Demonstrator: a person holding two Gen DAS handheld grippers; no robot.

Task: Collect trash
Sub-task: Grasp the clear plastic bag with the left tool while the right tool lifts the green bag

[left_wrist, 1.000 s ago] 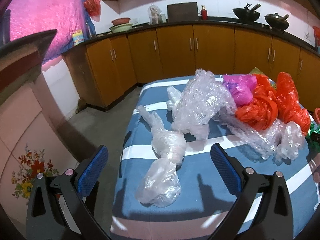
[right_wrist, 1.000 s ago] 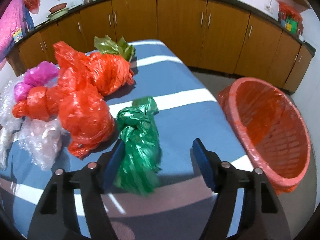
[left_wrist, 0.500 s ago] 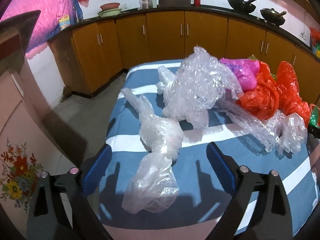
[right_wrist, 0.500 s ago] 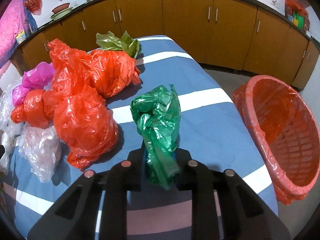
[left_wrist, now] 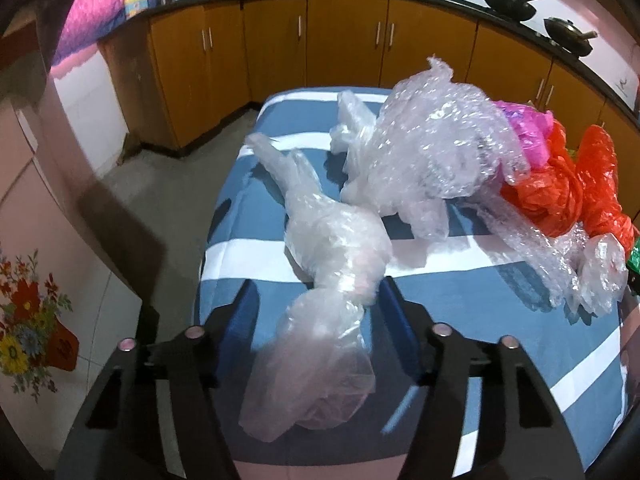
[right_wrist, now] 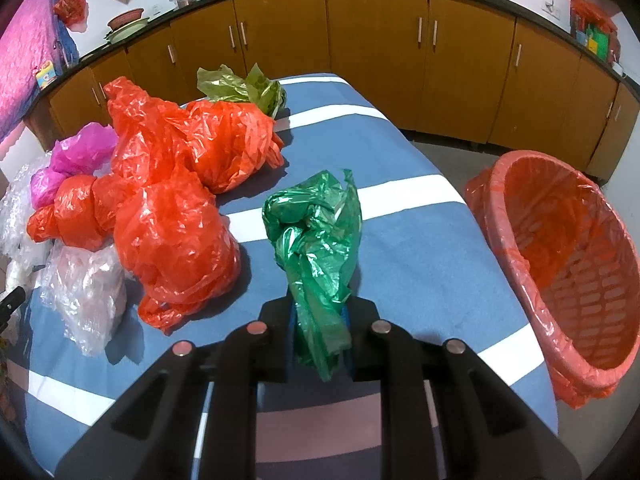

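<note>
My right gripper (right_wrist: 320, 312) is shut on a crumpled green plastic bag (right_wrist: 316, 236) and holds it above the striped blue table (right_wrist: 420, 248). An orange basket lined with orange plastic (right_wrist: 560, 256) stands off the table's right edge. My left gripper (left_wrist: 320, 304) is partly closed, its jaws on either side of a clear plastic bag (left_wrist: 332, 248) that lies on the table; I cannot tell whether the pads press it. Behind it lie a bubble wrap bundle (left_wrist: 436, 148), a pink bag (left_wrist: 528, 128) and orange bags (left_wrist: 560, 188).
Orange bags (right_wrist: 172, 184), a pink bag (right_wrist: 76, 156), an olive bag (right_wrist: 244, 88) and a clear bag (right_wrist: 84, 288) lie left of my right gripper. Brown cabinets (right_wrist: 380, 48) run along the back. Bare floor (left_wrist: 152, 184) lies left of the table.
My right gripper shut on the green bag and lifted it. My left gripper moved forward over the clear bag and its jaws narrowed around it.
</note>
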